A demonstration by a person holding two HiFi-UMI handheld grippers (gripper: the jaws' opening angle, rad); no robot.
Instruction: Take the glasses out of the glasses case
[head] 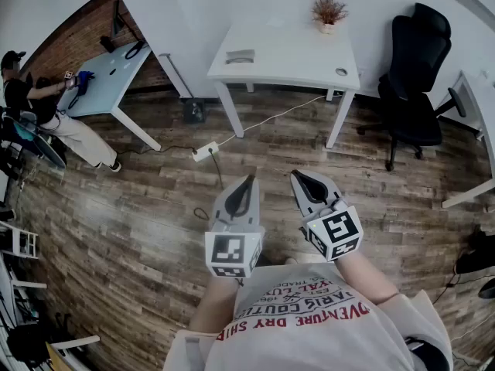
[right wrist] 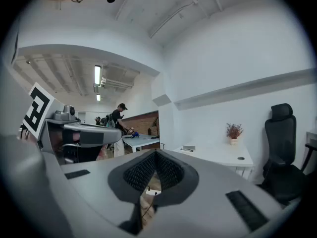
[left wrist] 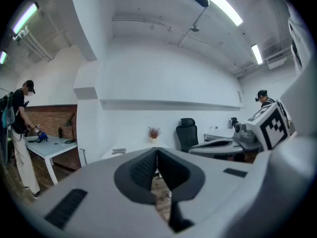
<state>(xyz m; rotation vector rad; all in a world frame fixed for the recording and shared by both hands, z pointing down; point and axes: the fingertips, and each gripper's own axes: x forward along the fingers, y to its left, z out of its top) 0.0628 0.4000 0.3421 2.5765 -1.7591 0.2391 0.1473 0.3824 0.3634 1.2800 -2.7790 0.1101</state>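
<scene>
Two grippers, both mine, are held side by side close to my chest, pointing out over the wooden floor (head: 155,207) toward the far wall. Left gripper (head: 248,179): fingers (left wrist: 140,171) pressed together at the tips, nothing between them. Right gripper (head: 298,175): fingers (right wrist: 170,171) likewise closed tip to tip, holding nothing. One grey case (head: 240,56) lies flat on the left part of the white table (head: 294,64) far ahead, well apart from both grippers; from here I cannot tell whether its lid is up or down, nor make out the glasses. One potted plant (head: 329,11) stands at the far edge of that table, toward its right end. One black office chair (head: 414,76) is to the right of the table, apart from it. One white power strip (head: 206,151) lies on the floor near the table's left legs, with a cord running off to the right. One pale blue table (head: 116,72) is at the far left, with a person (head: 31,103) in a dark cap bent over its left end.
</scene>
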